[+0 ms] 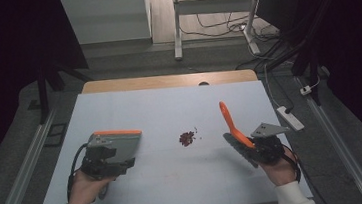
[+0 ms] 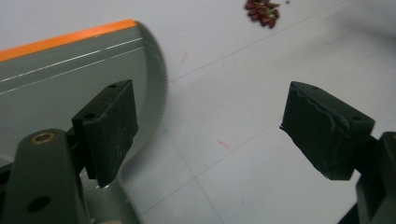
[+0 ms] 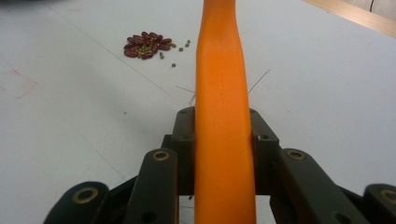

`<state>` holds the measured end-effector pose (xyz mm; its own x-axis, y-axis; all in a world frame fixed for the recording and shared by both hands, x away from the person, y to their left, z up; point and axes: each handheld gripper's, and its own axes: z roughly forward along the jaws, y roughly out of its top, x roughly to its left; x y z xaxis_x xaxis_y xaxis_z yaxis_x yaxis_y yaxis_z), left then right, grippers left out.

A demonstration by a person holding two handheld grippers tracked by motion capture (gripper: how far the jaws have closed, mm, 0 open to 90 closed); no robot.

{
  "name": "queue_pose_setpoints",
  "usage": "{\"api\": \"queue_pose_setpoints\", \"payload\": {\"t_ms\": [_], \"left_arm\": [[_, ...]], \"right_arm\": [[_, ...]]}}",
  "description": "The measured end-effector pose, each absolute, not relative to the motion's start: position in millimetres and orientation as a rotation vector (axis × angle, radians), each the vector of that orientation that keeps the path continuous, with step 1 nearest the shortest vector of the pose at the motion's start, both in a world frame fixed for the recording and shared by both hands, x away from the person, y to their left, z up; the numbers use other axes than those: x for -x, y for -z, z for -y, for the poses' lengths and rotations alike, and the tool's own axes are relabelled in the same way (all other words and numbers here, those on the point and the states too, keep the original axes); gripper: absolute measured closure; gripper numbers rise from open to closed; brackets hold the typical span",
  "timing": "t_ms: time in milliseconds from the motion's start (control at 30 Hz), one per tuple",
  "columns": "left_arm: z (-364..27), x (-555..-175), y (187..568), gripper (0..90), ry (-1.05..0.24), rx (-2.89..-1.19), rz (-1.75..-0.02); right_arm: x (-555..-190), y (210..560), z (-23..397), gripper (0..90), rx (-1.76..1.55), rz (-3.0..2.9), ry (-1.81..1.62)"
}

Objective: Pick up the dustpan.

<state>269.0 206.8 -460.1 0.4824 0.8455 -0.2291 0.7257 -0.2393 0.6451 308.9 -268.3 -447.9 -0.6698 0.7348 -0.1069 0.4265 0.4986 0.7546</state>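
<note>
My right hand-held gripper (image 3: pixel 223 126) is closed on the orange plastic brush handle (image 3: pixel 222 93), which stands up between its jaws. My left hand-held gripper (image 2: pixel 212 135) has its jaws wide apart, the grey dustpan with orange edge (image 2: pixel 56 79) touching one jaw. The small pile of dark red beans (image 1: pixel 187 138) lies on the white desk (image 1: pixel 159 109) between both.
</note>
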Motion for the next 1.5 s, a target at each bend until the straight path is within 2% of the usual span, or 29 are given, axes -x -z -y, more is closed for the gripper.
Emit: {"api": "queue_pose_setpoints", "payload": {"t_ms": [533, 667, 1500], "left_arm": [[-230, -268, 468, 17.0, -0.185, -1.978, -1.521], [-233, -267, 471, 16.4, -0.135, -1.978, -1.538], [-249, -267, 498, 15.5, -0.053, -1.985, -1.696]], "right_arm": [[-308, 449, 266, 70.5, -0.963, -2.332, -0.992], [-309, 450, 266, 70.5, -0.962, -2.335, -0.989], [-308, 451, 269, 70.5, -0.97, -2.336, -0.985]]}}
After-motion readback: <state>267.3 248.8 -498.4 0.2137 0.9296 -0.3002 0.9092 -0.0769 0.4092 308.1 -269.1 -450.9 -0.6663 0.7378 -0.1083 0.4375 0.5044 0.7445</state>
